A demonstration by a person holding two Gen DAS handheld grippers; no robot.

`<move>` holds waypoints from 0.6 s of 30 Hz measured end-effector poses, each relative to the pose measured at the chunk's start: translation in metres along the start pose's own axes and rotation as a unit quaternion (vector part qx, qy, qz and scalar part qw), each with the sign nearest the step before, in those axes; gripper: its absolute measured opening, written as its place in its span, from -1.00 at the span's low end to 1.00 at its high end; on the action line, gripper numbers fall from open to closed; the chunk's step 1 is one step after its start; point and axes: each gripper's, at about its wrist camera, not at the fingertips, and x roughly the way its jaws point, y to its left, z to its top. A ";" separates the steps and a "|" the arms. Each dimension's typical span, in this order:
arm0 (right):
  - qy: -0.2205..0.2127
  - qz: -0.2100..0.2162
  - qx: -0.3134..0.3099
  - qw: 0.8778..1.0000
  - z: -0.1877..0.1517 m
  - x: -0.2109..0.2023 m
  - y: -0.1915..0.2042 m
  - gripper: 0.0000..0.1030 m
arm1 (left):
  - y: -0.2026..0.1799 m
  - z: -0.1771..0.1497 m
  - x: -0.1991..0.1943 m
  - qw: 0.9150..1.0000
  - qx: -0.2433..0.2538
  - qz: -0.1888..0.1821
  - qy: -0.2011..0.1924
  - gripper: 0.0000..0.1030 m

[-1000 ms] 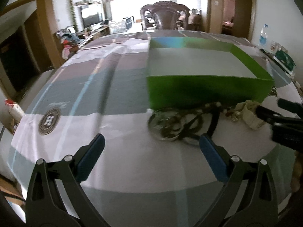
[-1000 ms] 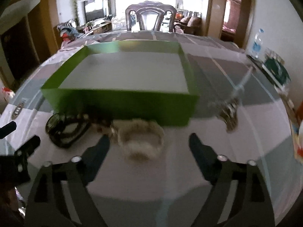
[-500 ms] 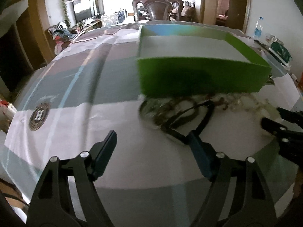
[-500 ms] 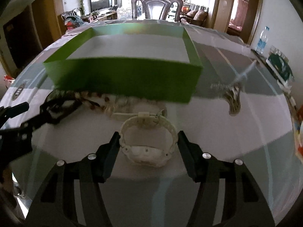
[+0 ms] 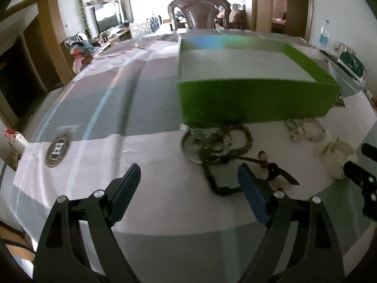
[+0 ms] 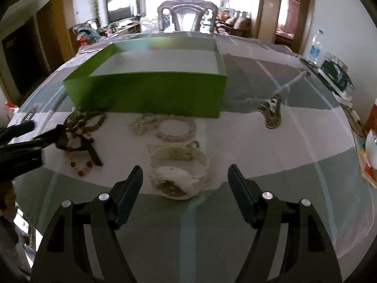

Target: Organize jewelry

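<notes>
An open green box point(image 5: 254, 99) point(image 6: 150, 92) stands on the table. In front of it lie a dark bead and cord tangle point(image 5: 221, 148) point(image 6: 82, 127), a pale bead bracelet point(image 5: 306, 129) point(image 6: 175, 129) and a white watch point(image 6: 179, 167) point(image 5: 339, 155). My left gripper point(image 5: 188, 184) is open, just short of the dark tangle, its right finger by the black cord loop. My right gripper point(image 6: 185, 184) is open with the white watch between its fingertips, not touching. Each gripper shows at the edge of the other's view.
A metal ornament on a pale cord point(image 6: 271, 113) lies right of the box. A round emblem point(image 5: 57, 148) marks the tablecloth at left. A water bottle point(image 6: 314, 47) and a dark green packet point(image 6: 334, 73) sit at the far right edge. A wooden chair point(image 6: 187, 16) stands behind the table.
Both grippers pulled back and up a little from the jewelry. The white watch now sits between the right fingertips rather than deep between the fingers. The left gripper shifted left of the tangle.
</notes>
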 end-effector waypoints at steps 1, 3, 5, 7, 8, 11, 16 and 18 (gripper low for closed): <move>0.003 -0.002 0.000 1.000 -0.001 0.002 0.001 0.42 | -0.003 -0.001 0.008 1.000 0.001 0.002 0.013 0.34; 0.003 0.001 0.005 1.000 -0.002 0.003 0.002 0.42 | -0.002 -0.003 0.015 1.000 -0.005 -0.011 0.026 0.05; -0.002 0.013 0.007 1.000 -0.002 0.001 0.004 0.42 | 0.001 -0.005 0.013 0.999 -0.015 -0.030 0.030 -0.17; -0.011 0.025 -0.006 1.000 -0.002 -0.005 0.013 0.42 | 0.001 -0.007 0.010 0.999 -0.013 -0.026 0.029 -0.36; -0.015 0.031 -0.015 0.999 -0.001 -0.007 0.018 0.42 | 0.001 -0.007 0.009 0.999 -0.011 -0.027 0.029 -0.46; -0.018 0.060 -0.038 0.997 0.000 -0.009 0.037 0.41 | 0.002 -0.009 0.007 0.999 -0.005 -0.027 0.030 -0.54; 0.009 0.105 -0.085 0.991 -0.002 0.008 0.077 -0.11 | 0.009 -0.013 0.003 1.000 0.003 -0.014 0.022 -0.39; 0.023 0.126 -0.100 0.987 -0.004 0.017 0.090 -0.20 | 0.015 -0.015 0.003 1.000 0.001 -0.014 0.020 -0.33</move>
